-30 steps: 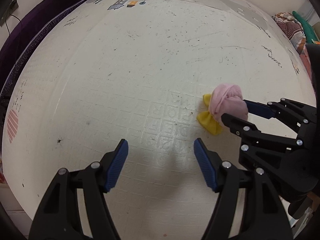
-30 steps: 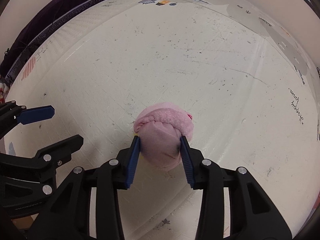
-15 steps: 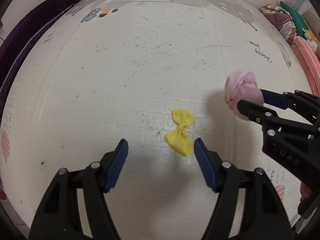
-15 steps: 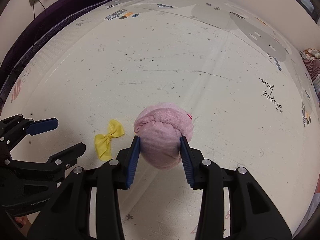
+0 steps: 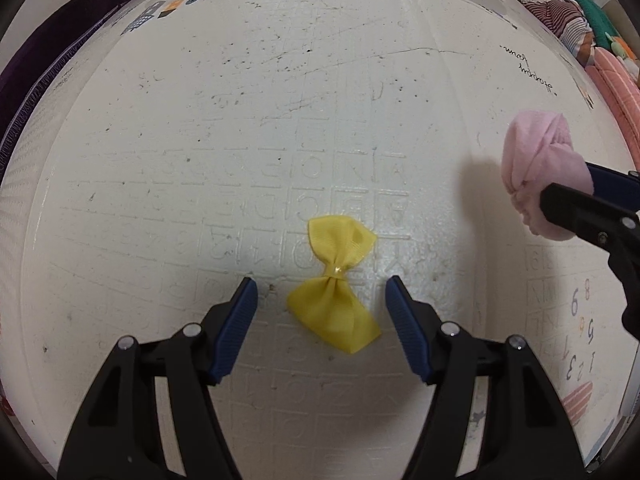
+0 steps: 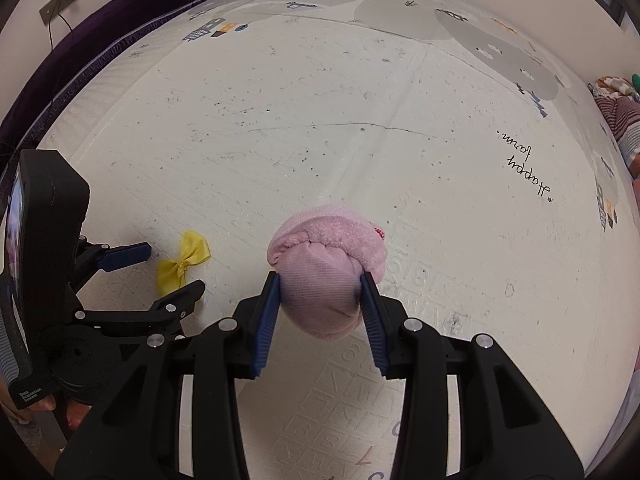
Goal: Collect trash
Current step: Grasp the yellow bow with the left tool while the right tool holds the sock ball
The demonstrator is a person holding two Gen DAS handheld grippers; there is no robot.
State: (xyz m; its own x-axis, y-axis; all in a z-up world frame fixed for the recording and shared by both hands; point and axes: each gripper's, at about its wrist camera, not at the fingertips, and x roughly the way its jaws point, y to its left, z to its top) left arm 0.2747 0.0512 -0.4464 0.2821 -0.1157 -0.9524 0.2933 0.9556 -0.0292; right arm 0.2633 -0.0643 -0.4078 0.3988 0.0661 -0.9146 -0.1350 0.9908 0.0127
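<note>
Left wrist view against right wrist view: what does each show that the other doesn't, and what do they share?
Only the left wrist view shows the left gripper head-on, jaws open and just closing, astride the yellow bow without touching it, plus coloured numbers printed on the mat.

Only the right wrist view shows the wall socket, the camera unit on the left gripper, and the right gripper clamped on the pink sock ball from behind.

Both show the bow, the sock ball, the white play mat and the striped bedding.

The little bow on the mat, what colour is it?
Yellow: the bow shows best in the left wrist view.
</note>
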